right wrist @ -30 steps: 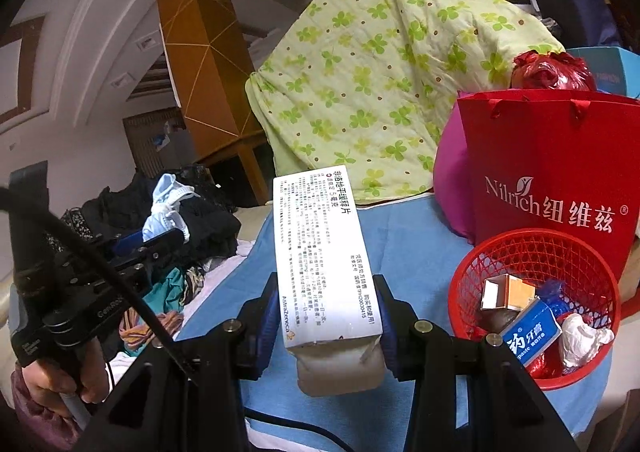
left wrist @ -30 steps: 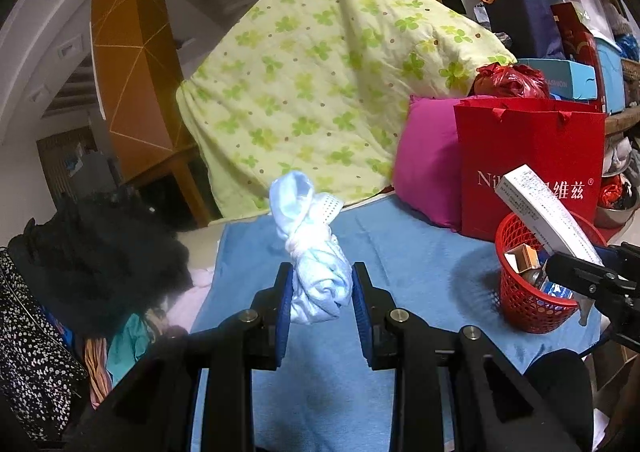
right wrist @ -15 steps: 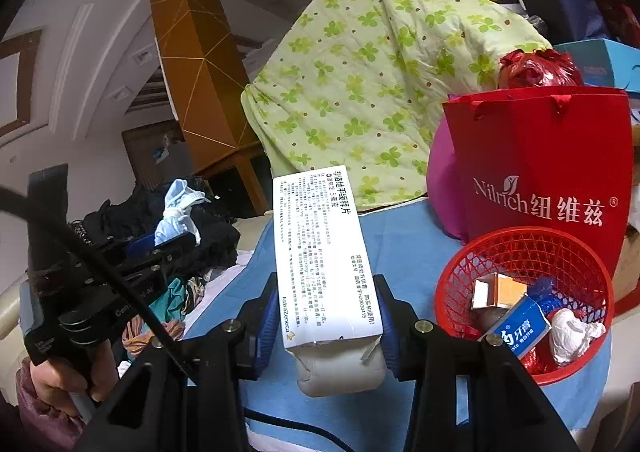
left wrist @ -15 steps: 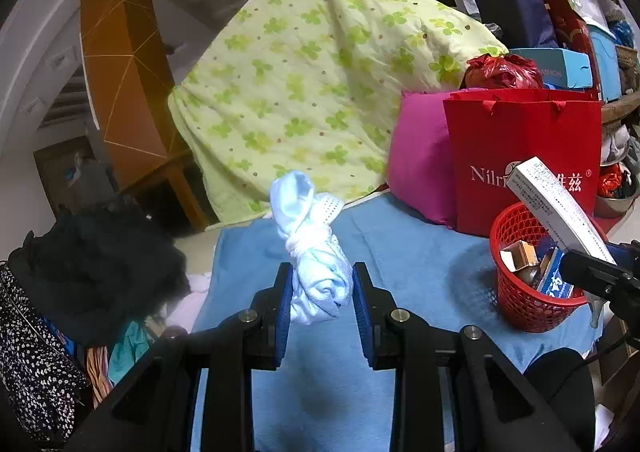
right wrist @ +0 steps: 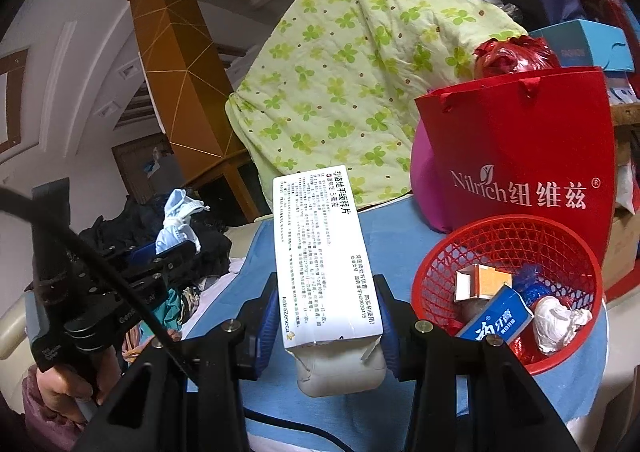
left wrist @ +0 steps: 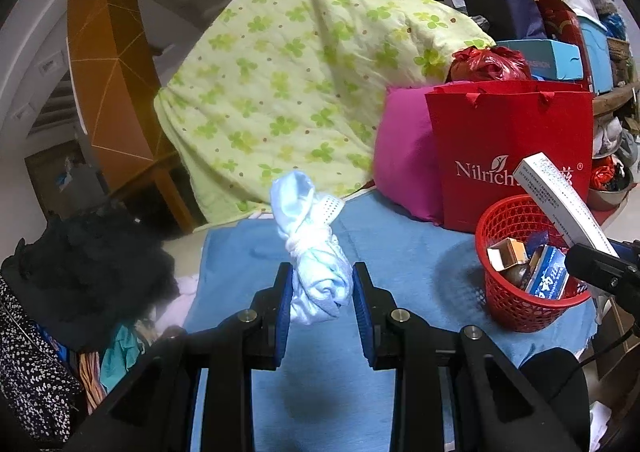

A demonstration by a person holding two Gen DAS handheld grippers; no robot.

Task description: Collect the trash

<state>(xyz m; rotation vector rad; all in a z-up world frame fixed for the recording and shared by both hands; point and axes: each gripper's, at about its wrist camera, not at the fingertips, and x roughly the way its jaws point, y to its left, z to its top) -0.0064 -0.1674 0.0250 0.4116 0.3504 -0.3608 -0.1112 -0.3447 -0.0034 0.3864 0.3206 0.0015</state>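
Red plastic mesh makes the basket [right wrist: 510, 288], which stands at the right on the blue cloth [left wrist: 400, 252] and already holds a small carton, a toothpaste box and crumpled paper; this is where the trash goes, so both grippers carry their pieces above the cloth, clear of it. The left gripper [left wrist: 321, 288] is clenched on a knotted mask [left wrist: 316, 252], its blue pads pressing the lower bundle while the loose top stands up. The right gripper [right wrist: 326, 312] is grasping a white box [right wrist: 320, 252] by its torn near end, long side pointing away, probably so that it can be tipped in end first. In the left view this box hangs just at the basket's rim. Directly behind the basket stands a red bag [right wrist: 528, 148], with a pink cushion [left wrist: 404, 160] and a green quilt [left wrist: 312, 84] further back; dark clothes [left wrist: 88, 264] lie at the left. I think the bag could catch the long box.
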